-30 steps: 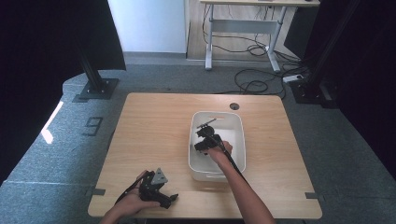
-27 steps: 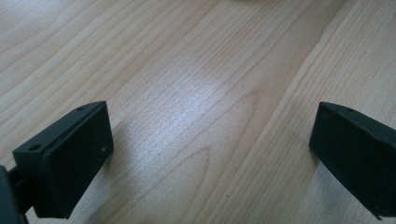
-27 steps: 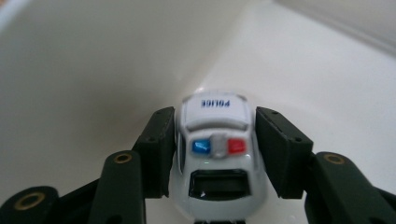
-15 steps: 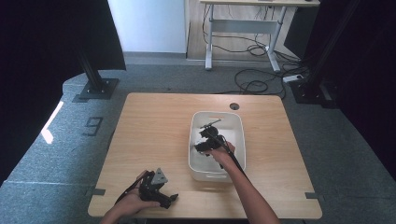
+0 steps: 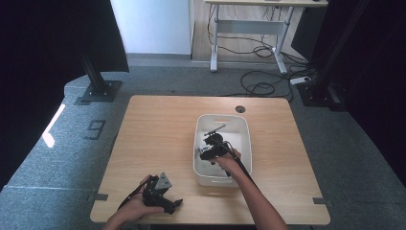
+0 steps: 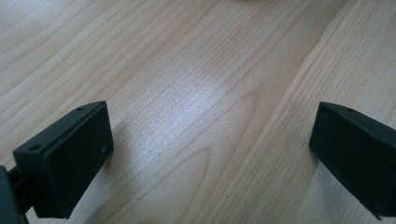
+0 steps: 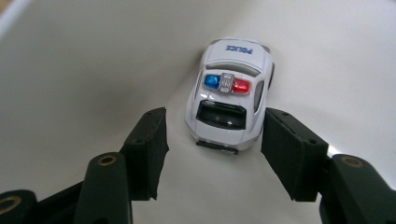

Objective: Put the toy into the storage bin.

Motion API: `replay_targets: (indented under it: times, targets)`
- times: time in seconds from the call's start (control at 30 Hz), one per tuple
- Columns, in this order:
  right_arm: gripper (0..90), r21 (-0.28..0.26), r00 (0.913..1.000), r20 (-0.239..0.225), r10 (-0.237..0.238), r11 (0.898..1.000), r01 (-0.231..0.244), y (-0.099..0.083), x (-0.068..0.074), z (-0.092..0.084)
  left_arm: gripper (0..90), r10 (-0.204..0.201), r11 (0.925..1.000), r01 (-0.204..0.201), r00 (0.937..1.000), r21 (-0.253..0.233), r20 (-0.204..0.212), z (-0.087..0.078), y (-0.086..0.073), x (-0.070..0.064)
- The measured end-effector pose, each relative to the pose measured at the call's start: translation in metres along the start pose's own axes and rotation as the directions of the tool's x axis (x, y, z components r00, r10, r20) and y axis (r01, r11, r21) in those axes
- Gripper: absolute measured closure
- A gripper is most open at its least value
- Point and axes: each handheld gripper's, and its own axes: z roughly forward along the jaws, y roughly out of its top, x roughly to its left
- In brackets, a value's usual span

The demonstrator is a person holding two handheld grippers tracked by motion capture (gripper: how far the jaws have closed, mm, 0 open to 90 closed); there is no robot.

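Right gripper is reaching down into the white rectangular plastic bin on the light wooden table. Its jaws have just been closing a little but are standing apart, pads off the small white toy police car with its tail between them. The car is sitting on the bin floor, nose against a wall, bare floor on both sides. Left gripper is resting wide open, nothing between, near the table's front edge.

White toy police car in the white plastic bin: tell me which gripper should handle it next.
Right. The right gripper is inside the white plastic bin, open jaws flanking the white toy police car. The left gripper rests far off on the wooden table.
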Motion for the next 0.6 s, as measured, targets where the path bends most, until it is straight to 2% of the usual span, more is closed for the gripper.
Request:
replay_targets:
  times: [0.23,0.37,0.6]
  targets:
    - [43.8,0.008,0.9993,-0.038,-0.005,1.0,0.005,-0.002,0.002,-0.005,0.0,0.0,1.0,0.0,1.0,0.0,0.0,0.0,0.0,0.0]
    - [42.3,-0.003,0.9993,-0.037,-0.006,1.0,0.006,-0.003,0.0,-0.008,0.0,-0.001,1.0,0.001,1.0,0.0,0.001,0.0,0.0,0.0]
    - [38.0,-0.064,0.999,-0.041,-0.017,0.998,0.014,-0.006,-0.005,-0.024,0.0,0.0,1.0,0.0,1.0,0.0,0.0,0.0,0.0,0.0]
